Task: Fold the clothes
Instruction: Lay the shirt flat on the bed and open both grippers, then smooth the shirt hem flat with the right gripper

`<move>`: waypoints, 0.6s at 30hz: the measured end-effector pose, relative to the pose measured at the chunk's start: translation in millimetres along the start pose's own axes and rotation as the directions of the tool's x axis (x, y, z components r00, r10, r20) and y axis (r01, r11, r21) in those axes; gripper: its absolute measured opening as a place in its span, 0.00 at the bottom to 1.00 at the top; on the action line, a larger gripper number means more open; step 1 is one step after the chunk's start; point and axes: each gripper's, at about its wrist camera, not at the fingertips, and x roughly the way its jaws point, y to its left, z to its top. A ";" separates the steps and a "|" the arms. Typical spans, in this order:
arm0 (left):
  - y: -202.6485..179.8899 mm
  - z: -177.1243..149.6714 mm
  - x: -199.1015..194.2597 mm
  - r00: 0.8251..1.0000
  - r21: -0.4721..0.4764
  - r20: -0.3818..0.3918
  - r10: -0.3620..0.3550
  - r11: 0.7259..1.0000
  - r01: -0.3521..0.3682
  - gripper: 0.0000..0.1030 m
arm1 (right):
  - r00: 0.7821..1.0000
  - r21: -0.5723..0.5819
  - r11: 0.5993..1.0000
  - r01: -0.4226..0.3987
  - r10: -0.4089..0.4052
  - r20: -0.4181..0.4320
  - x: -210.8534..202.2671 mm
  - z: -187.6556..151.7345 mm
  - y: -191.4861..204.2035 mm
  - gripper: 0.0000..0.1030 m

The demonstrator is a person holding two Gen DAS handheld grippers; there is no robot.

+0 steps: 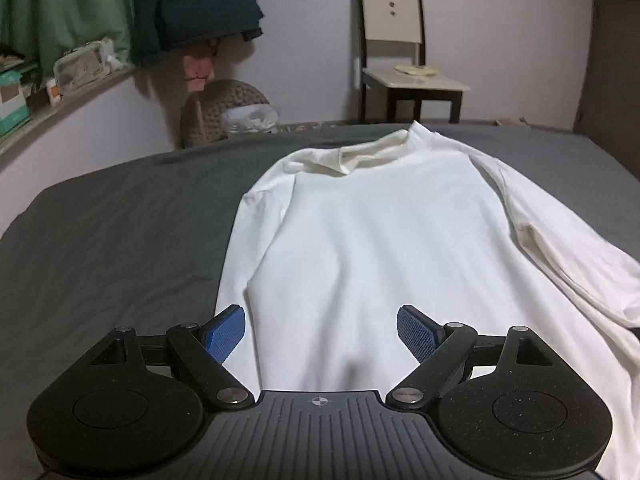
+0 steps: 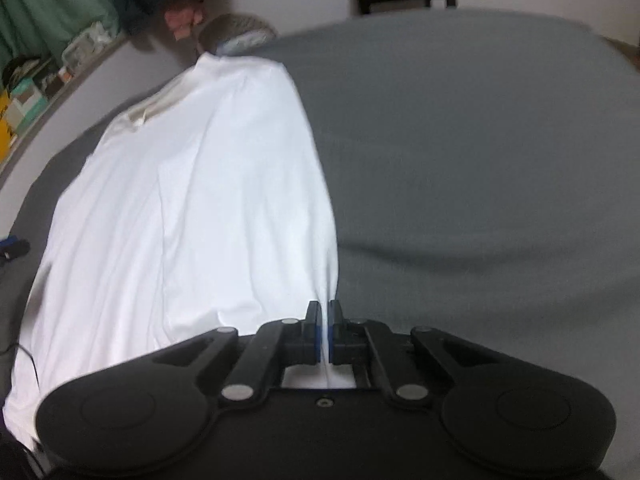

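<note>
A white long-sleeved shirt [image 1: 380, 232] lies flat on a grey bed sheet [image 1: 112, 240], collar at the far end. My left gripper [image 1: 320, 332] hovers open over the shirt's lower hem area, blue pads [image 1: 226, 334] spread wide with nothing between them. In the right wrist view the same shirt [image 2: 192, 200] stretches away to the left. My right gripper [image 2: 324, 334] is shut on a pinch of the shirt's white cloth at its right edge, and the cloth is pulled taut up into the jaws. That view is blurred.
A chair [image 1: 404, 56] stands beyond the bed's far edge, against the wall. A woven basket [image 1: 224, 112] with a plastic bag sits at the far left corner. A cluttered ledge [image 1: 48, 92] runs along the left wall under a green curtain. Bare grey sheet [image 2: 480, 160] extends right of the shirt.
</note>
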 end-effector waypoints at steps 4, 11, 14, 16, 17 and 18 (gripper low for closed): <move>1.4 0.6 15.5 0.998 -0.073 -0.010 -0.059 0.996 0.058 0.83 | 0.979 0.004 0.984 0.177 -0.177 0.099 -28.1 41.7 -8.6 0.03; -3.8 -5.1 30.8 0.997 -0.028 -0.024 -0.079 0.997 0.078 0.83 | 0.868 -0.011 0.876 0.483 -0.477 0.134 -4.0 137.0 -42.8 0.04; -3.2 -6.5 32.8 0.998 -0.010 -0.031 -0.056 0.998 0.056 0.83 | 0.877 0.005 0.877 0.480 -0.480 0.015 30.8 148.4 -63.9 0.20; -1.0 -5.8 33.1 0.998 -0.017 -0.033 -0.049 0.999 0.049 0.83 | 0.897 0.052 0.896 0.442 -0.442 -0.006 37.0 138.4 -76.2 0.36; 0.7 -4.8 33.0 0.998 -0.028 -0.032 -0.051 0.998 0.050 0.83 | 0.910 0.094 0.906 0.413 -0.416 0.005 30.7 132.7 -84.6 0.37; 2.6 -3.7 33.5 0.998 -0.043 -0.030 -0.056 0.998 0.054 0.83 | 0.922 0.145 0.914 0.380 -0.387 0.028 18.7 127.9 -94.7 0.42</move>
